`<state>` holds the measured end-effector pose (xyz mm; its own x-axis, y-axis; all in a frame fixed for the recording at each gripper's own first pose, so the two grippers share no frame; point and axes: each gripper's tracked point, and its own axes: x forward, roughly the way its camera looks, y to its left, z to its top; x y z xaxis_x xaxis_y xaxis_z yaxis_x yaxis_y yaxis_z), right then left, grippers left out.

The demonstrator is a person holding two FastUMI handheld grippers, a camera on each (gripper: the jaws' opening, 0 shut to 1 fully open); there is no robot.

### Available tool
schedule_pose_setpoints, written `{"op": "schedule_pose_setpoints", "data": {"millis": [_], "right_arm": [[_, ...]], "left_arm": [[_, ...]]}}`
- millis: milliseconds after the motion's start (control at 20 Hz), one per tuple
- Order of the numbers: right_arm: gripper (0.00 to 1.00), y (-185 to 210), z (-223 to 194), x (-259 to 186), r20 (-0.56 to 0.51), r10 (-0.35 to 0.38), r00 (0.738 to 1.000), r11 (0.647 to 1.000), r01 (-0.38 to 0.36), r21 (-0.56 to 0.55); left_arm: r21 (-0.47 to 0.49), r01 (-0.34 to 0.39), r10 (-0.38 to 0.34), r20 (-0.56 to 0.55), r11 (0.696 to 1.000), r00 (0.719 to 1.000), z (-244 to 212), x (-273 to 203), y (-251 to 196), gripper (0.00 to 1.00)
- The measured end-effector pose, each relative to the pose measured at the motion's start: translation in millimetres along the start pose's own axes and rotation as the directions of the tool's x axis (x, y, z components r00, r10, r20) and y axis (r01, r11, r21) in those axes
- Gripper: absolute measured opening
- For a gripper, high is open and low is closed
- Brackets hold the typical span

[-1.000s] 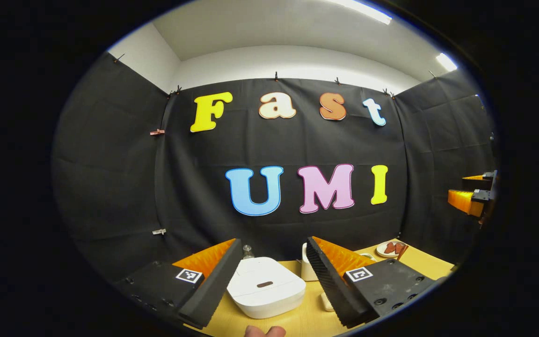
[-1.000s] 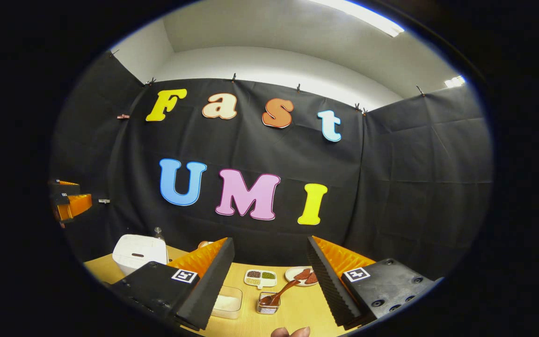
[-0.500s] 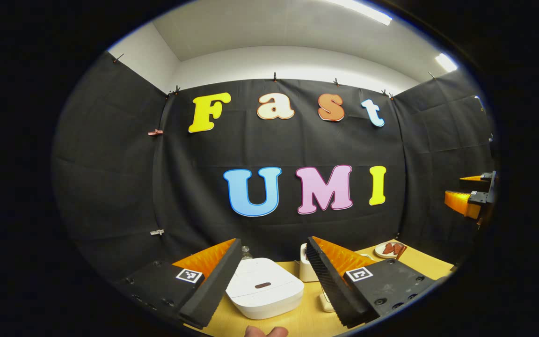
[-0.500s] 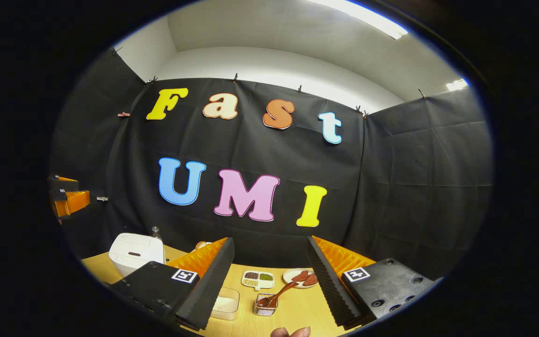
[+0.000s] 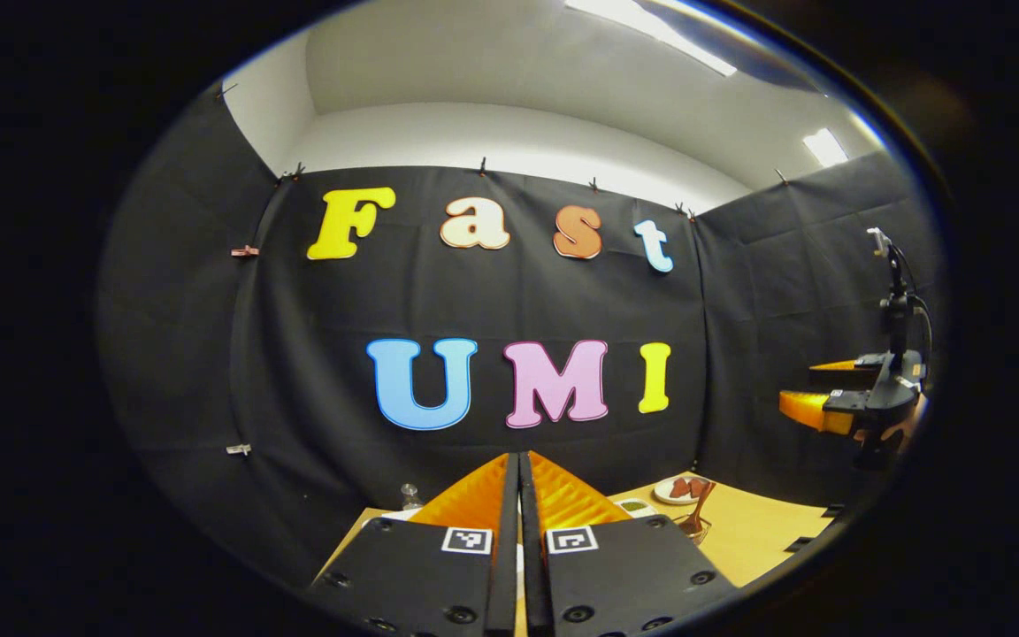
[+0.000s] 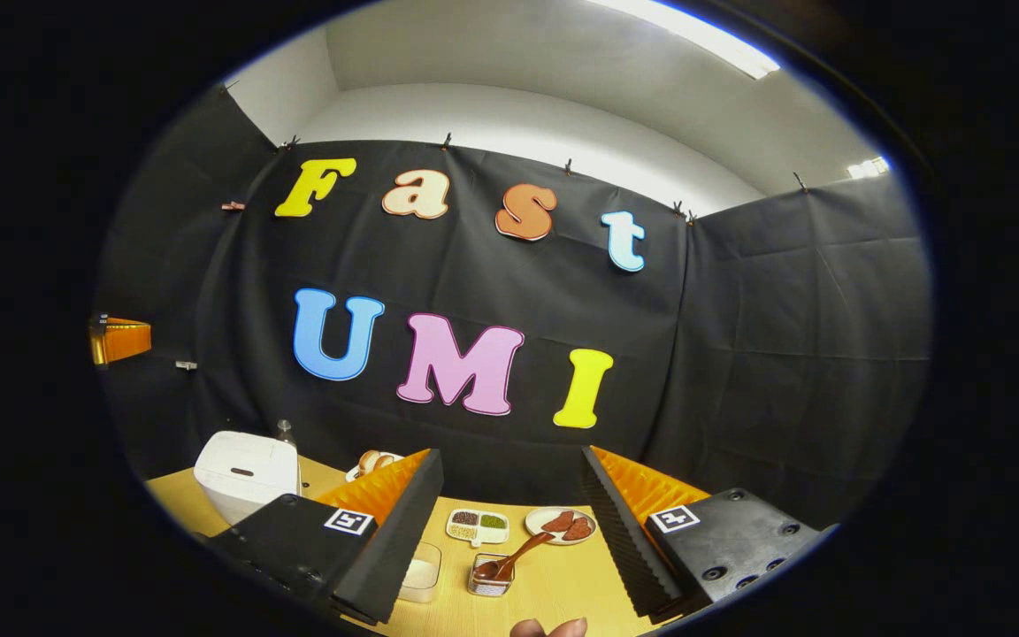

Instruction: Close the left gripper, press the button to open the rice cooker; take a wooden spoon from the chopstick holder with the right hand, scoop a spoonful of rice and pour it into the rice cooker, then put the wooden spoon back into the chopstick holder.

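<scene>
The white rice cooker (image 6: 244, 473) stands lid down at the table's left in the right gripper view. In the left gripper view my left gripper (image 5: 518, 482) is shut with nothing between its fingers, which hide most of the cooker. A wooden spoon (image 6: 517, 557) leans in a small clear chopstick holder (image 6: 486, 580), just beyond my open, empty right gripper (image 6: 509, 473). A clear box of rice (image 6: 421, 573) sits left of the holder. The left gripper (image 6: 120, 340) floats at the far left, above the cooker. The right gripper (image 5: 815, 391) hangs open at the far right, over the spoon (image 5: 698, 511).
On the wooden table (image 6: 563, 588) lie a divided dish of beans (image 6: 477, 525), a plate of red pieces (image 6: 563, 524) and a plate of buns (image 6: 374, 461). A small bottle (image 6: 284, 432) stands behind the cooker. A thumb (image 6: 549, 628) shows at the bottom edge.
My left gripper's fingers have closed together from wide open, and its view has swung so they cover the cooker. The right gripper has barely shifted and stays open.
</scene>
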<state>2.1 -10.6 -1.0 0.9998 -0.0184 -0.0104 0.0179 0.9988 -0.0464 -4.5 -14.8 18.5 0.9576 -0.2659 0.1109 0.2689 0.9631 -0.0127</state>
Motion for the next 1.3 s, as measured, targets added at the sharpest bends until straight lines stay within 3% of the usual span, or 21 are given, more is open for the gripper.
{"op": "schedule_pose_setpoints", "data": {"millis": [50, 150, 200, 300, 500, 650, 750, 900, 1050, 1200, 1300], "right_arm": [[0.97, 0.8, -1.2, -0.8, -0.001, 0.003, 1.000, 1.000, -0.003, 0.000], [0.97, 3.2, -2.3, -0.7, 0.000, 0.009, 1.000, 1.000, -0.009, -0.003], [0.97, 4.3, -2.9, -0.5, -0.001, 0.012, 1.000, 1.000, -0.012, -0.004], [0.97, 5.5, -7.3, 0.2, -0.012, 0.017, 1.000, 1.000, -0.017, 0.001], [0.97, 0.9, -11.7, -0.8, -0.029, 0.003, 1.000, 0.999, -0.001, 0.038], [0.97, -10.7, -16.6, -2.5, -0.039, -0.032, 0.999, 0.999, 0.033, 0.030], [0.97, -19.1, -18.7, -6.6, -0.044, -0.059, 0.997, 0.998, 0.060, 0.016], [0.97, -33.7, -20.5, -10.8, -0.049, -0.100, 0.994, 0.995, 0.100, 0.000], [0.97, -45.2, -25.0, -11.4, -0.060, -0.135, 0.989, 0.991, 0.135, -0.014], [0.97, -50.6, -30.6, -11.2, -0.075, -0.155, 0.985, 0.988, 0.154, -0.017], [0.97, -51.5, -33.3, -8.5, -0.085, -0.160, 0.983, 0.987, 0.158, -0.022]], "left_arm": [[0.002, 0.068, -0.068, -0.039, 0.998, 0.997, -9.7, 3.1, -7.7, 0.08], [-0.020, 0.223, -0.223, -0.142, 0.975, 0.964, -35.3, -0.1, -24.7, 0.08], [-0.035, 0.248, -0.250, -0.193, 0.968, 0.949, -49.2, 5.2, -24.6, 0.08], [-0.042, 0.267, -0.267, -0.295, 0.963, 0.917, -74.8, 17.5, -7.2, 0.08], [0.032, 0.314, -0.265, -0.462, 0.949, 0.846, -115.6, 53.5, 32.2, 0.08], [0.068, 0.356, -0.268, -0.529, 0.932, 0.805, -141.7, 84.6, 58.3, 0.08], [0.018, 0.389, -0.310, -0.570, 0.921, 0.760, -166.0, 101.8, 68.0, 0.08], [-0.092, 0.422, -0.379, -0.639, 0.902, 0.669, -208.4, 116.3, 79.3, 0.08], [-0.146, 0.424, -0.396, -0.701, 0.894, 0.593, -246.6, 130.0, 87.5, 0.08], [-0.146, 0.437, -0.388, -0.747, 0.887, 0.539, -273.6, 143.7, 91.0, 0.08], [-0.132, 0.443, -0.374, -0.769, 0.887, 0.519, -286.6, 147.7, 94.3, 0.08]]}}
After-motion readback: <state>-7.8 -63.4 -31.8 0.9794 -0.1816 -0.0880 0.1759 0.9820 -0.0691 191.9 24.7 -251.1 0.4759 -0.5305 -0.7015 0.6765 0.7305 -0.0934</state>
